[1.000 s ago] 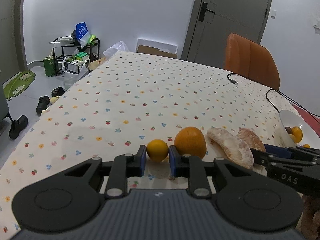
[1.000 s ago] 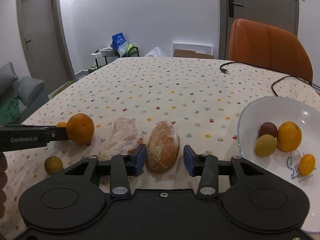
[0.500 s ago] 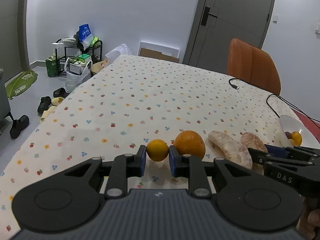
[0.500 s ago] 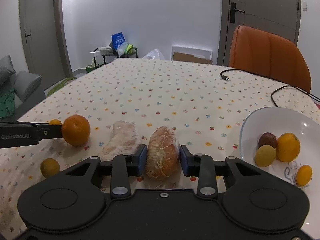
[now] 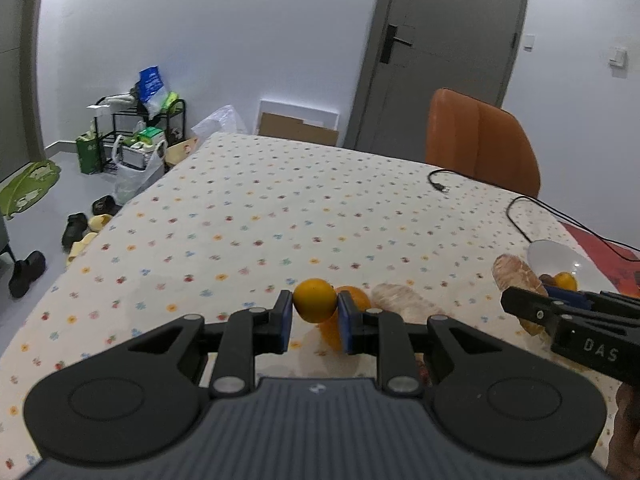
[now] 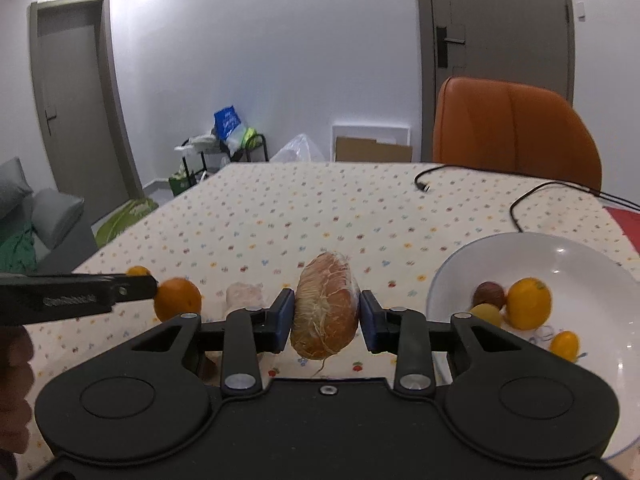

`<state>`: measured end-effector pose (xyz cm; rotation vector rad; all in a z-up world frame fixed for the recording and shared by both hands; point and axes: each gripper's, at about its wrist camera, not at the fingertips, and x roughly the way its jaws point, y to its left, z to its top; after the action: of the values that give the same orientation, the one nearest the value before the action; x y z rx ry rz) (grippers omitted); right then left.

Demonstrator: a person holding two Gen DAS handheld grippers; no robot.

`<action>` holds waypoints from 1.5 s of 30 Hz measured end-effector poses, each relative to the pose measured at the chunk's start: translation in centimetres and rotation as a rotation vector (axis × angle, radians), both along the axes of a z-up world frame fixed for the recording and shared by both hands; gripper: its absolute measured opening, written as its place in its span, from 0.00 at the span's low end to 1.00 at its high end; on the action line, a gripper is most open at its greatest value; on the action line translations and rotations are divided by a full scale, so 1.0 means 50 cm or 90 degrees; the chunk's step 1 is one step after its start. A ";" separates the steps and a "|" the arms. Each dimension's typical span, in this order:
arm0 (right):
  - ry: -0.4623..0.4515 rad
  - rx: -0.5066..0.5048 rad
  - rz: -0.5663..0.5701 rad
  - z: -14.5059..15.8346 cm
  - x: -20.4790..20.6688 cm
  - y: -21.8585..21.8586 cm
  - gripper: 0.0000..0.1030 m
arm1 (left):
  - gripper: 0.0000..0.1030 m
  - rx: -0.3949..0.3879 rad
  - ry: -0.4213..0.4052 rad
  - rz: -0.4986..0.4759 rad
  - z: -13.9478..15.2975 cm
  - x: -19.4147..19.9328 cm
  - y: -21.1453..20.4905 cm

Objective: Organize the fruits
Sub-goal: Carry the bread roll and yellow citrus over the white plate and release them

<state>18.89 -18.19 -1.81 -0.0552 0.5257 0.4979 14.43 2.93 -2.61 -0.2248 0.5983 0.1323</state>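
From the left wrist camera, I have my left gripper pinching a small yellow-orange fruit between its two fingers; it appears lifted clear of the table, though I cannot be sure of the gap beneath it. Just behind the right-hand finger sits a larger orange on the cloth, and beyond that, further right, a pale peeled segment. Far off to the right I see the white bowl with the right gripper in front of it, carrying a second peeled piece.

From the right wrist camera, the right gripper is closed on that big peeled segment, its fingers pressed against both flanks, held above the table. To the right of the fingers the bowl already holds four fruits: a brown one, a pale yellow one, an orange one and a small orange one. To the left lie the orange and the other segment, with the left gripper beyond them.

I judge the job about half done: four pieces are in, two are in hand awaiting delivery, and two rest on the table to fetch afterwards.
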 end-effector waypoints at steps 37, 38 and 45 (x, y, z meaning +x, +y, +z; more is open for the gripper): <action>-0.030 0.073 -0.194 0.001 -0.073 -0.280 0.32 | 0.22 0.056 -0.023 -0.183 0.033 0.058 -0.286; -0.031 0.074 -0.198 -0.001 -0.074 -0.287 0.32 | 0.22 0.057 -0.023 -0.188 0.032 0.060 -0.294; -0.035 0.082 -0.227 -0.004 -0.084 -0.331 0.32 | 0.22 0.061 -0.021 -0.228 0.030 0.072 -0.352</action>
<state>14.71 -34.74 -2.01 0.1454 0.4373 0.1805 18.02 -14.68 -1.12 -0.0242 0.5882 -0.1874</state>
